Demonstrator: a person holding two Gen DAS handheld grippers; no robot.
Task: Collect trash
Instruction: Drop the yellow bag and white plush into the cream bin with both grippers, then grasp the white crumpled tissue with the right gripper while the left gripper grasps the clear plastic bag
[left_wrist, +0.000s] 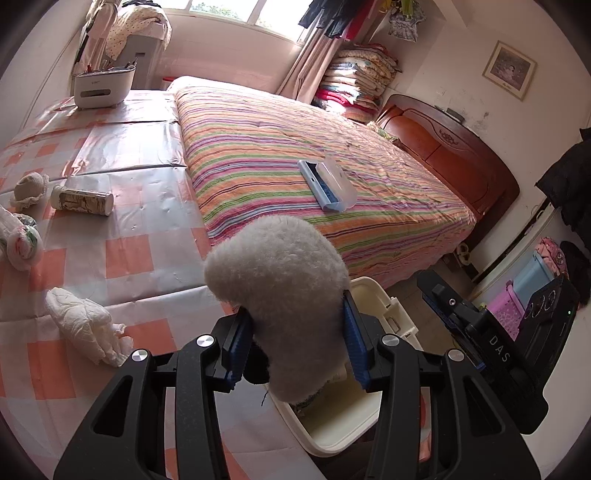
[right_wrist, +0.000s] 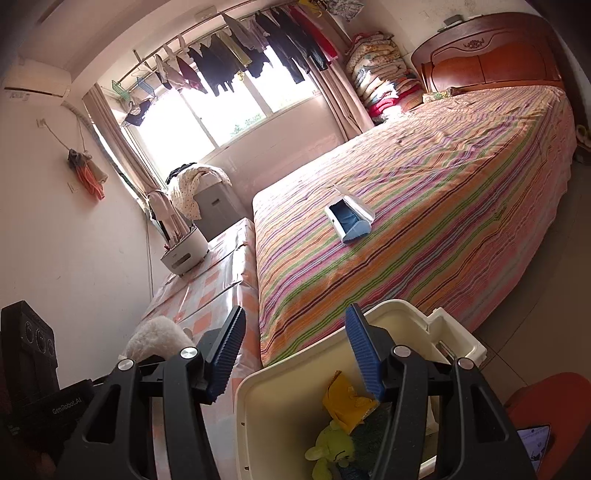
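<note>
My left gripper (left_wrist: 297, 332) is shut on a fluffy grey-white insole-like piece (left_wrist: 280, 284) and holds it over the cream plastic bin (left_wrist: 332, 439) beside the table. The fluffy piece also shows in the right wrist view (right_wrist: 155, 338). My right gripper (right_wrist: 295, 354) is open and empty, over the bin's rim (right_wrist: 251, 406). In the bin lie a yellow wrapper (right_wrist: 343, 402) and a green plush toy (right_wrist: 332, 454). On the checked table (left_wrist: 110, 206) lie crumpled white tissue (left_wrist: 85, 321), a lying bottle (left_wrist: 83, 199), a cloth ball (left_wrist: 29, 188) and bunched wrappers (left_wrist: 20, 240).
A striped bed (left_wrist: 314, 166) with a blue-and-clear lint brush (left_wrist: 327, 182) lies beyond the table. A white organiser box (left_wrist: 103, 86) stands at the table's far end. The right gripper's body (left_wrist: 517, 339) is at the right. Wooden headboard (left_wrist: 443, 147) at the far right.
</note>
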